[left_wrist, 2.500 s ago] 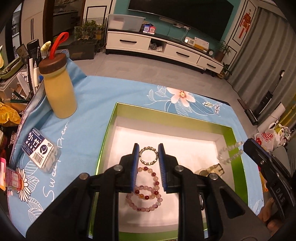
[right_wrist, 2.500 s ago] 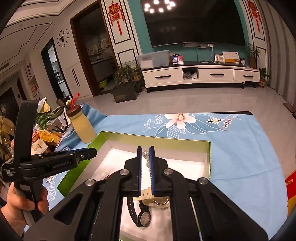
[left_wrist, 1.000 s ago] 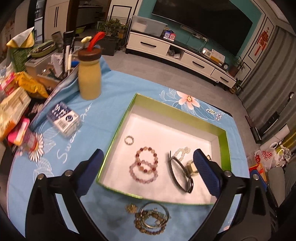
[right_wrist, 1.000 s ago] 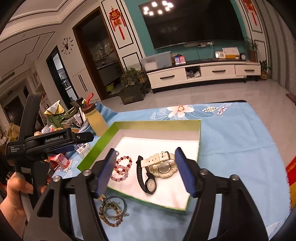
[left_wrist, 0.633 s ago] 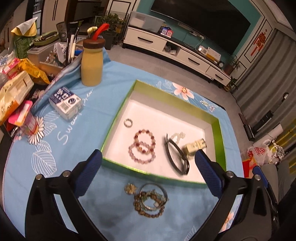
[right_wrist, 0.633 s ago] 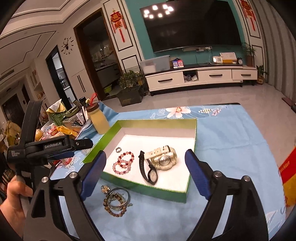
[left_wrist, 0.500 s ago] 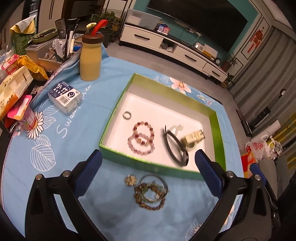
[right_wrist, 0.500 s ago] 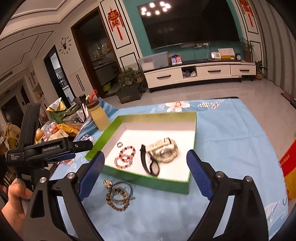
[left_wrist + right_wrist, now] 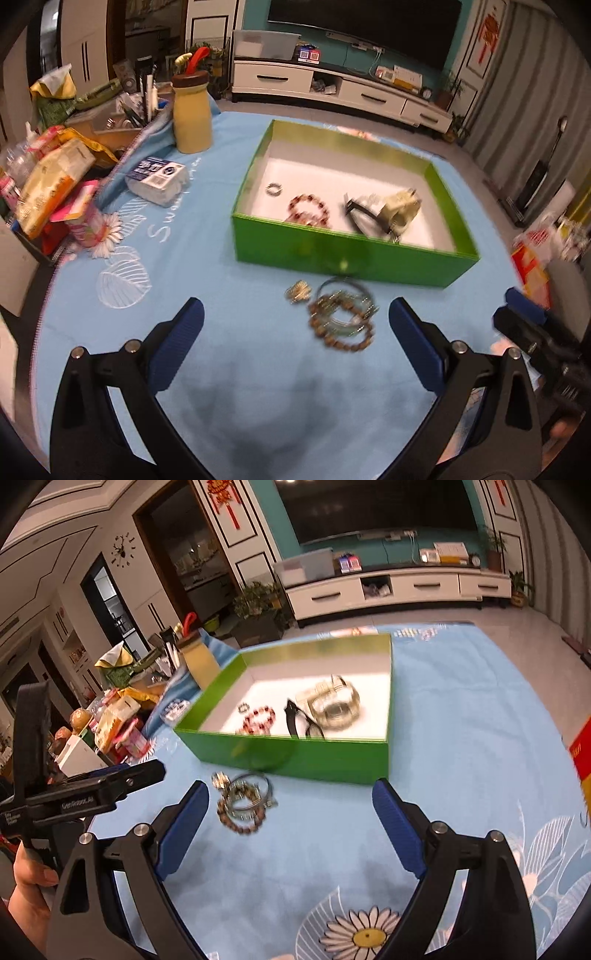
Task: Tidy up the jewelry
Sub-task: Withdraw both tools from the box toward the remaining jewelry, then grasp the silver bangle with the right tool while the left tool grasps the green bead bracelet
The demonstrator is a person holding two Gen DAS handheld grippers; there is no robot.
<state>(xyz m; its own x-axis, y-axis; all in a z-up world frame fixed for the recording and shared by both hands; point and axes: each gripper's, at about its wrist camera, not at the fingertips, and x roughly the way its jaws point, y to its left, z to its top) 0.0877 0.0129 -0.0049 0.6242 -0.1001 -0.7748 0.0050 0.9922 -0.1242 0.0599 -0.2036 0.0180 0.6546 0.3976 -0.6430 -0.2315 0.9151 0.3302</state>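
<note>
A green box (image 9: 351,254) (image 9: 295,757) on the blue cloth holds a small ring (image 9: 274,189), red bead bracelets (image 9: 308,210) (image 9: 258,718), a black watch (image 9: 364,218) (image 9: 301,720) and a pale watch (image 9: 400,208) (image 9: 334,703). In front of the box lies a pile of bracelets (image 9: 341,314) (image 9: 243,805) with a small gold piece (image 9: 297,290) beside it. My left gripper (image 9: 295,308) is open and empty, with the pile just ahead between its fingers. My right gripper (image 9: 290,786) is open wide, nothing in it, and the pile lies by its left finger.
A yellow bottle (image 9: 192,122), a tissue pack (image 9: 157,179) and snack packets (image 9: 55,177) crowd the left of the table. A hand (image 9: 29,882) holds the left gripper's black frame (image 9: 85,799) at the left. A red bag (image 9: 528,258) sits off the right edge.
Both grippers drew back from the box and sank toward the cloth. The bracelet pile now sits nearer their fingers. The right jaws spread wider than a second ago.
</note>
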